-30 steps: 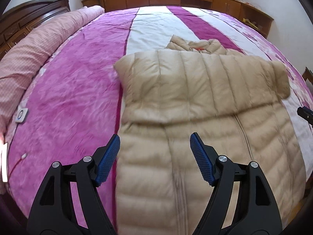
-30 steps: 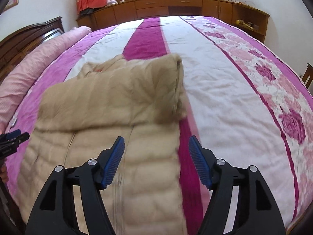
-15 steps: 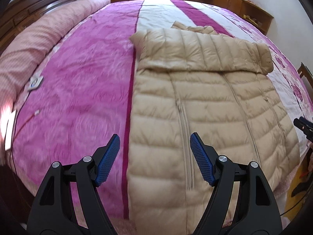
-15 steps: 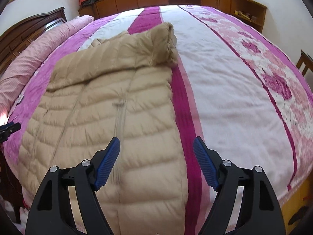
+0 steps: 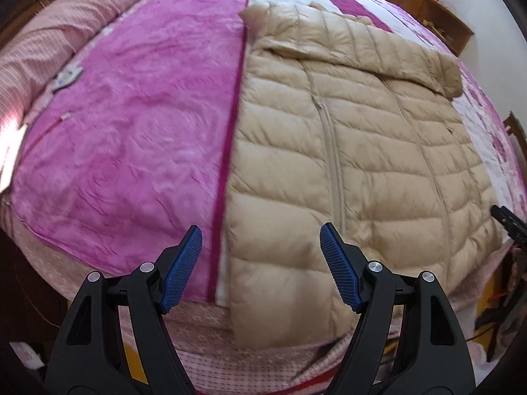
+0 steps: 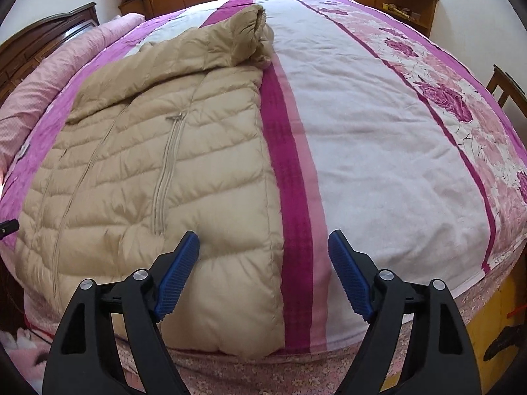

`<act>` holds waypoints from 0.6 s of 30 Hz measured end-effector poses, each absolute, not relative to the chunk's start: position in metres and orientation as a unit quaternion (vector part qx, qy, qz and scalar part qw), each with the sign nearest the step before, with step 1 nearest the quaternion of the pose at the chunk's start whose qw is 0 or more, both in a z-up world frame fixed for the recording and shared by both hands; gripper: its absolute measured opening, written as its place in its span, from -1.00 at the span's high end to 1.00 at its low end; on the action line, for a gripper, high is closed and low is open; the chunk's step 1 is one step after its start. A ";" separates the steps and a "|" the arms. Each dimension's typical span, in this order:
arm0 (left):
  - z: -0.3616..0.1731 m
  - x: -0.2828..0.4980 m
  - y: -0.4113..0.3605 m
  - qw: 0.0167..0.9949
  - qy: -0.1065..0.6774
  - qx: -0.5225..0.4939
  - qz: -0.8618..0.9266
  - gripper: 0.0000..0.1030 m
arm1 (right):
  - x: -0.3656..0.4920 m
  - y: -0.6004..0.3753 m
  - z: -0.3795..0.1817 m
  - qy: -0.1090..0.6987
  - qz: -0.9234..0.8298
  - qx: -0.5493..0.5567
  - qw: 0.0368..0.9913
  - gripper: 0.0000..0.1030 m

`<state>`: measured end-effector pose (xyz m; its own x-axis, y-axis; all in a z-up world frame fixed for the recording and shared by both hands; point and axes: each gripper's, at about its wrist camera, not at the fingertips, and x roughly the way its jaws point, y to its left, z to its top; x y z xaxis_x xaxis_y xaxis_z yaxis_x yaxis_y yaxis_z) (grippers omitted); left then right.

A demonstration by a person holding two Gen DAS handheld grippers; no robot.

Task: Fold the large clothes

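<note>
Left gripper point(image 5: 260, 263) wide open, empty, above the puffer jacket's point(image 5: 355, 151) left hem corner. Right gripper point(image 6: 263, 270) empty, jaws just opened wider, over the right hem corner. Beige jacket flat on the striped bedspread point(image 6: 378, 138), sleeves folded across the chest.

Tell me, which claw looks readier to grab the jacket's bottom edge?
Neither, really: the left claw frames the beige jacket at its left hem corner, and the right claw, its jaws just widened, frames the right corner. Both are open and empty.

Black gripper point(image 5: 260, 270), blue ribbed pads point(image 5: 341, 275), silver screws
</note>
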<state>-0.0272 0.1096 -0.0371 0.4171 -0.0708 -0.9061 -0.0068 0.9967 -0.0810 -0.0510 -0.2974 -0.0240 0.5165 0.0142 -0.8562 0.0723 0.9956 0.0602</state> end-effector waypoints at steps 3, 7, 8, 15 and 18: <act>-0.047 -0.028 0.105 0.835 0.549 -0.029 -0.018 -0.43 | -0.053 -0.292 -0.028 0.494 -0.006 0.043 0.868 -0.55; -0.058 -0.027 0.100 0.827 0.560 -0.040 -0.028 -0.43 | -0.052 -0.284 -0.033 0.501 0.010 0.039 0.864 -0.55; -0.061 -0.028 0.099 0.825 0.563 -0.043 -0.031 -0.43 | -0.052 -0.282 -0.034 0.502 0.012 0.038 0.864 -0.55; -0.073 -0.022 0.095 0.826 0.559 -0.044 -0.050 -0.47 | -0.050 -0.285 -0.051 0.512 0.001 0.062 0.857 -0.66; -0.077 -0.019 0.096 0.824 0.562 -0.052 -0.053 -0.48 | -0.053 -0.284 -0.055 0.505 -0.004 0.065 0.861 -0.68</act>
<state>-0.0193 0.0961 -0.0772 0.3622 -0.1460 -0.9206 0.0285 0.9889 -0.1457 -0.0525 -0.2838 -0.0546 0.4900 0.0581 -0.8698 0.0731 0.9915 0.1075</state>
